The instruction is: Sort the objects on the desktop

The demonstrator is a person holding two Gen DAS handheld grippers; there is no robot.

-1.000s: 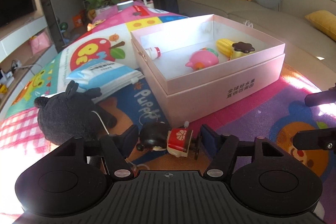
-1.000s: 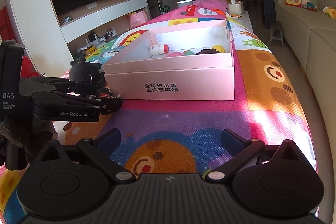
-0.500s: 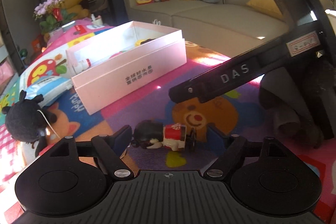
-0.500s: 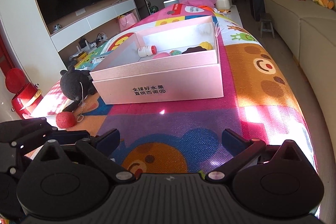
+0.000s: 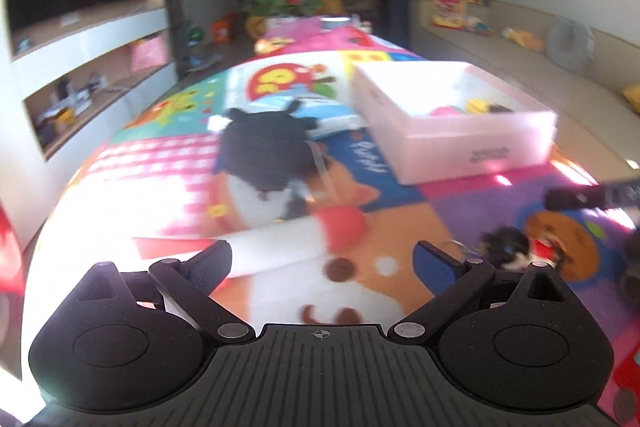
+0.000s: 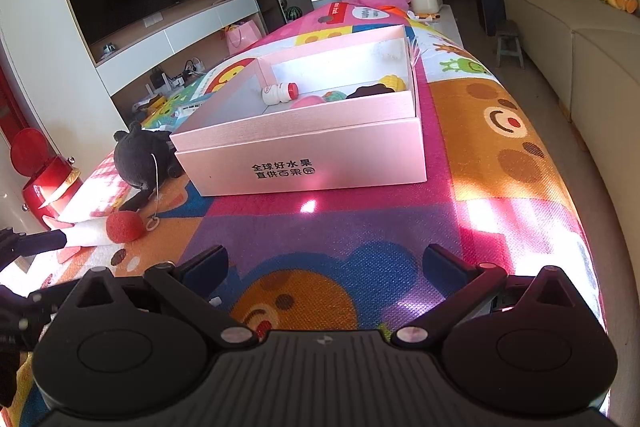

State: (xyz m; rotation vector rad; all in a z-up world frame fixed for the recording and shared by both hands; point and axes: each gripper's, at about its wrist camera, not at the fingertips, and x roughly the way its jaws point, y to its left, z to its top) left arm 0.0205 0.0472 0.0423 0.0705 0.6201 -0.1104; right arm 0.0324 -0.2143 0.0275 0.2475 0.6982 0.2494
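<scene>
A: How are the fingers now?

B: The left gripper (image 5: 322, 263) is opening its jaws wide, and nothing is between them, only the mat (image 5: 384, 227). The right gripper (image 6: 325, 264) also has its jaws wide apart, over bare mat (image 6: 348, 235).

A: Is there room to move?

B: Yes. In the right wrist view the purple and orange part of the mat between the gripper and the pink box (image 6: 304, 163) is free. The mat's right edge runs beside the sofa (image 6: 592, 39).

A: And near the left gripper?

B: The small toy figure (image 5: 512, 247), black with red, lies on the mat just right of the right finger, blurred. Ahead is a red ball (image 5: 344, 227), then the black plush (image 5: 264, 155), then a blue and white packet (image 5: 320, 115).

A: What is in the box?

B: It is open. I see 1 small white bottle with a red cap (image 6: 280, 93), 1 pink toy (image 6: 308, 101), 1 yellow toy (image 6: 394, 81) and 1 dark brown toy (image 6: 368, 91).
</scene>
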